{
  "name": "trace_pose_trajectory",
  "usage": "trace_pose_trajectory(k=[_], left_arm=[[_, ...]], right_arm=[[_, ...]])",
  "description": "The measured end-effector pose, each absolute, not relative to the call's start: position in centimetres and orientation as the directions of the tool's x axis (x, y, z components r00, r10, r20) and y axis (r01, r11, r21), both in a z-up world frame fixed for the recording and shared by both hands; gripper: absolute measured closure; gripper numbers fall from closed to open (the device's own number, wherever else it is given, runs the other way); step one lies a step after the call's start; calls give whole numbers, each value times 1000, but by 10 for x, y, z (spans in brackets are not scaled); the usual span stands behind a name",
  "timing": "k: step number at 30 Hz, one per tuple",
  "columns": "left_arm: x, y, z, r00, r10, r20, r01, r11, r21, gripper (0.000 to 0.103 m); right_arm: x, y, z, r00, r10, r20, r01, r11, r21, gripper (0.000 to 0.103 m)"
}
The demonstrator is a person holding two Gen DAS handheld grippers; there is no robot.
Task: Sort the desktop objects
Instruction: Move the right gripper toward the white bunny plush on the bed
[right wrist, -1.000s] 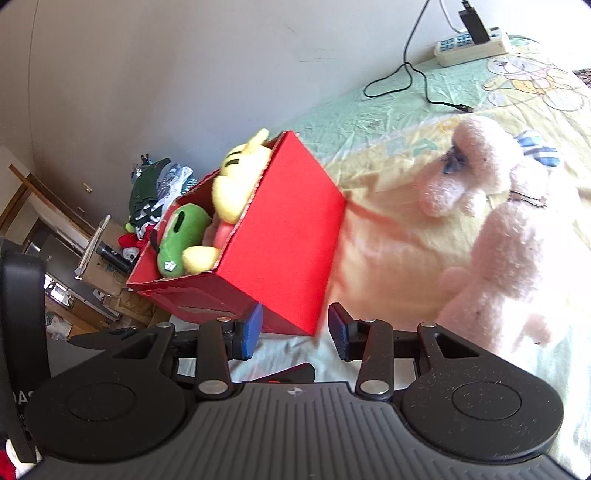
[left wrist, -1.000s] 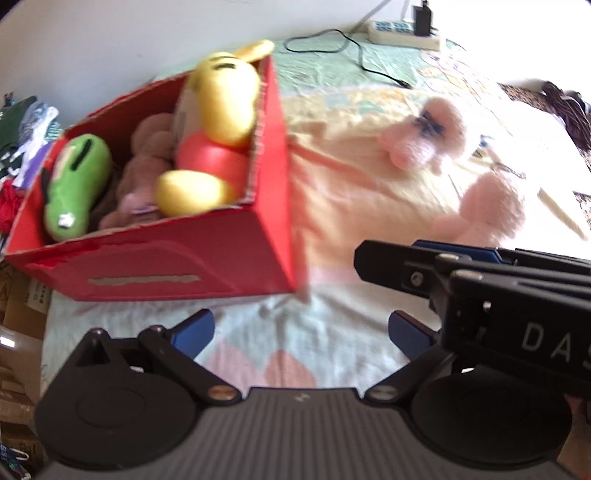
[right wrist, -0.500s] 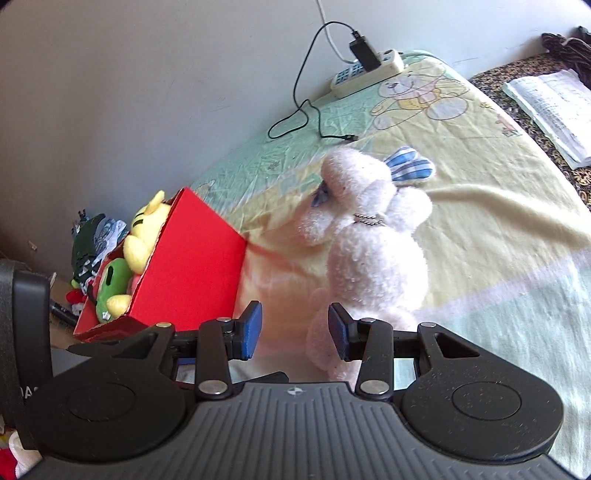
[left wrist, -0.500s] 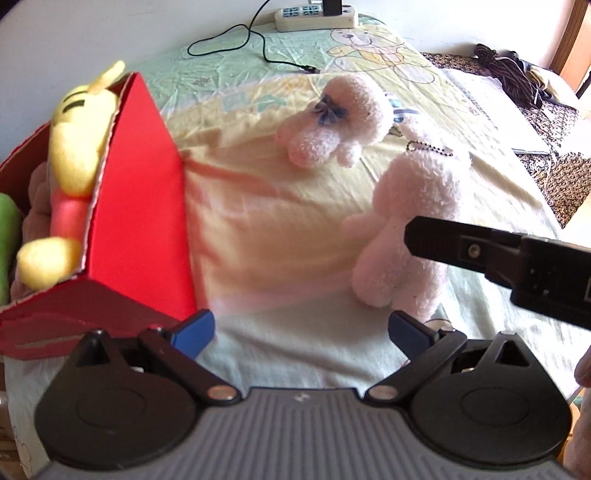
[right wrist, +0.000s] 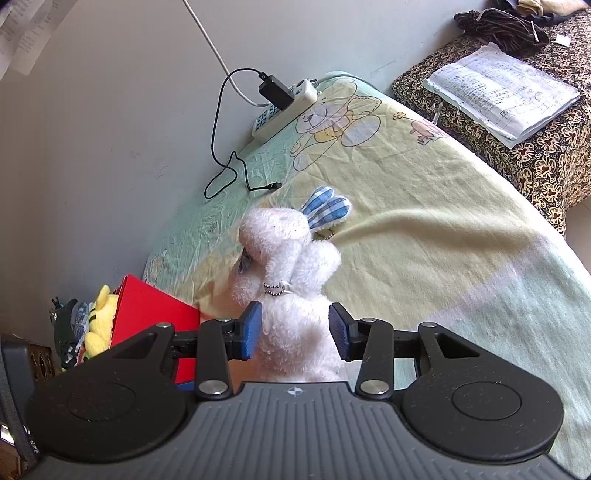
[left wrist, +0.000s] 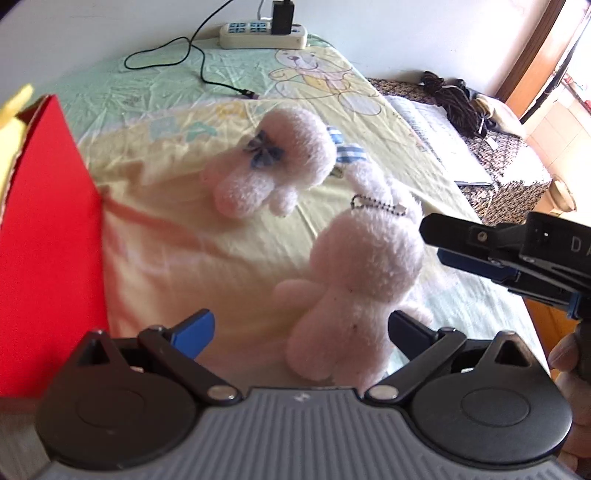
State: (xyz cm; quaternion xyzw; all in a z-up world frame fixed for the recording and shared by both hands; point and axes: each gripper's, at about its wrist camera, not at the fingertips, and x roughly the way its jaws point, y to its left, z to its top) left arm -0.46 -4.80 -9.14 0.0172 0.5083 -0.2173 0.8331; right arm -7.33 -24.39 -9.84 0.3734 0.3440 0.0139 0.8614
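Observation:
A pink plush with a ball chain (left wrist: 362, 273) lies on the yellow-green sheet. Its lower part sits between the fingers of my open left gripper (left wrist: 299, 328), close to the right finger. My right gripper (left wrist: 480, 251) reaches in from the right at the plush's side. In the right wrist view the same plush (right wrist: 295, 332) fills the gap of my right gripper (right wrist: 294, 332), which is open, with a pad on each flank. A second pink plush with a blue bow (left wrist: 280, 162) and checked ears (right wrist: 327, 208) lies just behind. The red box (left wrist: 48, 240) of plush toys stands at the left.
A power strip (left wrist: 264, 35) with a black cable lies at the far edge against the wall. To the right stands a patterned cloth surface (right wrist: 546, 155) with a stack of papers (right wrist: 502, 92) and dark clothing (left wrist: 450, 99). A yellow plush (right wrist: 98, 325) sticks out of the red box (right wrist: 155, 314).
Both grippers have swung right, away from the red box and onto the pink plushes. The right gripper has moved in so the chain plush now sits between its fingers.

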Motion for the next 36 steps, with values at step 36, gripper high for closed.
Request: trace_pose_trajectory(k=[36], left_arm=[[-69,-157,-70,18,-695,-719,736,496,-461,12]], right_arm=[[-154,-329,-137,804,259,-535,332,551,765,56]])
